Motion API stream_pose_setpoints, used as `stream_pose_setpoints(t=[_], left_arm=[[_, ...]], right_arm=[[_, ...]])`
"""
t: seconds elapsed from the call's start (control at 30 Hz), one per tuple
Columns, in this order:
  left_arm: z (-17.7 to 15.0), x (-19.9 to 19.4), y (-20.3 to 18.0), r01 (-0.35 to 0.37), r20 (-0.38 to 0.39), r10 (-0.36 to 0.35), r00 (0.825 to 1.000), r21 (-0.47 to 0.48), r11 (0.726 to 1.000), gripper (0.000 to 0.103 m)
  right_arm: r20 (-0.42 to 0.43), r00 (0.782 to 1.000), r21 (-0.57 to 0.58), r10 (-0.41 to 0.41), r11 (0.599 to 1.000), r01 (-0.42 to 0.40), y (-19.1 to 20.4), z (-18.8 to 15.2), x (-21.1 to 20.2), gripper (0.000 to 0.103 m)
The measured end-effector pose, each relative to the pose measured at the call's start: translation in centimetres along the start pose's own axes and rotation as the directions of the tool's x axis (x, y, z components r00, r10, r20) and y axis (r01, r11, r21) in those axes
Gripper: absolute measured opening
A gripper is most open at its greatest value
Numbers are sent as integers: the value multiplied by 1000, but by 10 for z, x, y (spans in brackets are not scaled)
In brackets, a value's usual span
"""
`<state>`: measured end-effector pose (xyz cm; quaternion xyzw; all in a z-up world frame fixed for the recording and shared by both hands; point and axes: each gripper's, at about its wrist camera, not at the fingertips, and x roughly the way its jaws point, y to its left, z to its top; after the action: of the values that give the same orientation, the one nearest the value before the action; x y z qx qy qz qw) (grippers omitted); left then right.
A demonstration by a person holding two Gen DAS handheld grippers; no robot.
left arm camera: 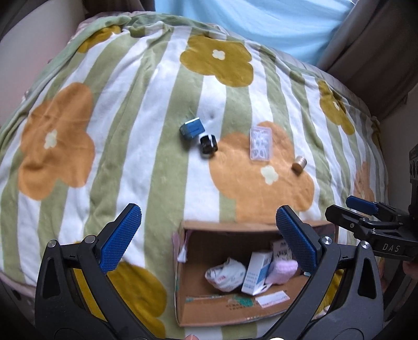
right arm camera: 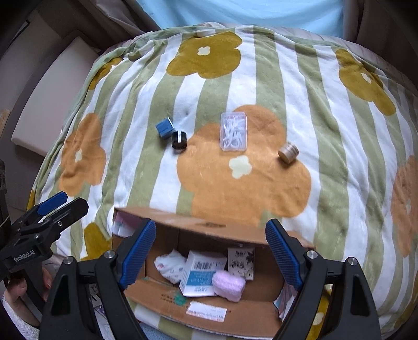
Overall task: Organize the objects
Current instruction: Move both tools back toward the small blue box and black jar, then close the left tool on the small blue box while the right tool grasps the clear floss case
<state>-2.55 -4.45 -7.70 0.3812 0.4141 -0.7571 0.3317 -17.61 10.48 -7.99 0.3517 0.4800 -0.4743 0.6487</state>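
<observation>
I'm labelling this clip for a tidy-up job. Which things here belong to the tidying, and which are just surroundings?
Part of the job:
cardboard box
blue block
black clip
clear plastic case
small tan roll
left gripper and right gripper, jaws open

Just surroundings:
flowered blanket
light blue sheet

Floral striped blanket (right arm camera: 261,86) over bed; pale blue sheet (right arm camera: 235,10) beyond.

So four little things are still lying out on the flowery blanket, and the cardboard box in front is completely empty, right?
Not quite. Four things do lie on the striped flowery blanket, but the brown cardboard box is not empty: the right wrist view shows a white-and-blue carton, a fluffy pink bundle and other items inside.
</observation>
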Motion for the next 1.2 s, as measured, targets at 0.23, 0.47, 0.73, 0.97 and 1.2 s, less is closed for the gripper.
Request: stream_pose_setpoints(t=[0.23, 0.47, 0.73, 0.97, 1.2], left_arm=[[53, 30, 1, -29, 8, 29, 1000, 59, 998, 103], [91, 78, 1, -42, -36, 47, 998, 120, 992, 103], [115, 136, 17, -34, -106, 41, 994, 71, 997, 103], [125, 185, 30, -47, -141, 49, 989, 18, 999, 101], [124, 223, 36, -68, -163, 63, 985, -28, 997, 91]], right_arm=[[34, 998, 11, -51, 999, 50, -3, 44, 17, 85], [27, 998, -13, -55, 998, 56, -5, 81, 49, 102], [3, 996, -90, -87, 992, 87, 4, 110, 86, 102], [1, 990, -72, -139, 988, 139, -5, 130, 124, 102], [-39, 985, -57, -169, 984, 167, -17, 139, 165, 102]])
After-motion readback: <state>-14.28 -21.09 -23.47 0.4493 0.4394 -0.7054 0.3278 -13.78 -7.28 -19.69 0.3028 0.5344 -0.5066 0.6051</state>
